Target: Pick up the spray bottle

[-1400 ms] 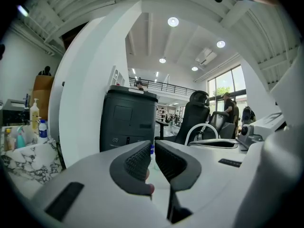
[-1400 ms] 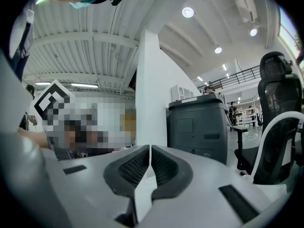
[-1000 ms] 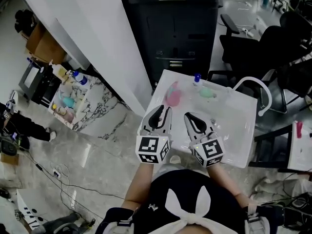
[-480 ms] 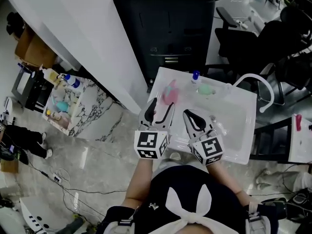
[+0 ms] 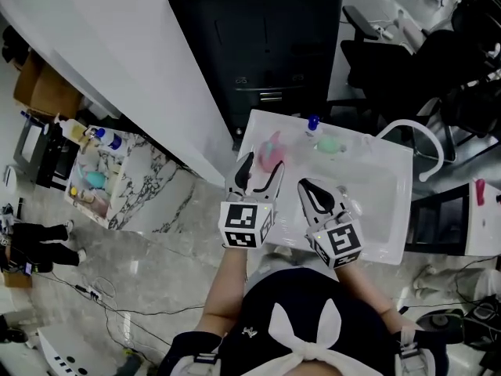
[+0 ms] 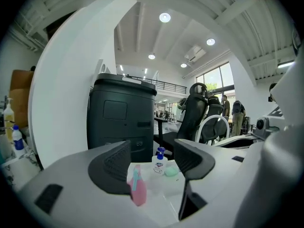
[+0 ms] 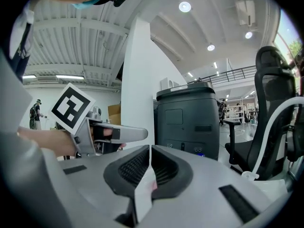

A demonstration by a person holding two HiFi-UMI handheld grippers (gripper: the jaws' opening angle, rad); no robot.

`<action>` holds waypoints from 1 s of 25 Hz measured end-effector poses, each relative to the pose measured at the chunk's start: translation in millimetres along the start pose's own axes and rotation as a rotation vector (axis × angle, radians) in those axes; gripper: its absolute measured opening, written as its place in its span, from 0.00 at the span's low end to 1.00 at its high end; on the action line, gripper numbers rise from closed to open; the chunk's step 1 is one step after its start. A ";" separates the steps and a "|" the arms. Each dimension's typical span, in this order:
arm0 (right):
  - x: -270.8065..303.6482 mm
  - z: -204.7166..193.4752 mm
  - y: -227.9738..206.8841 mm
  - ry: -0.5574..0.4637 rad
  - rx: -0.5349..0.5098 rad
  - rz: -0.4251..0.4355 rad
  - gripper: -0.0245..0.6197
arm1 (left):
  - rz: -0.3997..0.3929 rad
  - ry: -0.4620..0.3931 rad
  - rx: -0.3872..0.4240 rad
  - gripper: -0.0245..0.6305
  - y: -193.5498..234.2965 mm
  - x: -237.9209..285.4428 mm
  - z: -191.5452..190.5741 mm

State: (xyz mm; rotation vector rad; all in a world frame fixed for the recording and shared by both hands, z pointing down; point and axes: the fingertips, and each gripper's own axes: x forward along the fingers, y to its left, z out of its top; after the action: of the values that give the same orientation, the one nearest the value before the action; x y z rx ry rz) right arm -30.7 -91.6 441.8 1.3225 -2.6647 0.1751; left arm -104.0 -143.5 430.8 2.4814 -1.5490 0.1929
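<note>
On the white table (image 5: 380,202), far left part: pink plastic spray bottle (image 5: 272,150), standing.
Left tongs (image 5: 261,169): black jaws wide apart and opening; bottle (image 6: 137,191) just ahead of the gap, close to the left jaw, pads not pressing it.
Right tongs (image 5: 307,188): jaws together (image 7: 150,156), holding nothing, over the near table edge.

White table (image 5: 387,218) right below me, tall dark grey bin (image 5: 266,45) just beyond its far edge. To my left, white slanted partition (image 5: 117,45); past it, pale marble-look floor (image 5: 164,241) and small rack (image 5: 98,175) of bottles. Cardboard box (image 5: 48,92) farther left. Black cables (image 5: 98,298) trail over floor near me. Black office chairs (image 5: 391,61) far right, white curved armrest (image 5: 409,123) beside table. Overhead, round ceiling lights (image 6: 165,17) lit; big windows (image 6: 216,82) far right, daylight coming in.
</note>
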 end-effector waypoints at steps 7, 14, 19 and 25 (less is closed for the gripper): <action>6.3 -5.5 -11.5 0.011 0.017 -0.019 0.08 | -0.012 0.046 0.016 0.48 7.5 28.5 -11.0; 14.4 -11.3 -19.1 0.028 0.037 -0.011 0.08 | -0.013 0.091 0.048 0.48 15.1 48.3 -22.5; 19.3 -20.6 -20.3 0.055 0.038 0.008 0.08 | -0.007 0.129 0.059 0.48 19.9 59.1 -36.5; 25.3 -30.2 -31.0 0.084 0.047 0.034 0.08 | 0.002 0.171 0.065 0.48 21.8 75.6 -45.6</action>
State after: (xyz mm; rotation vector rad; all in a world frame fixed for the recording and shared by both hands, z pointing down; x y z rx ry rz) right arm -18.2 -124.7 477.4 1.2541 -2.6293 0.2923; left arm -90.4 -207.4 494.0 2.4394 -1.4972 0.4497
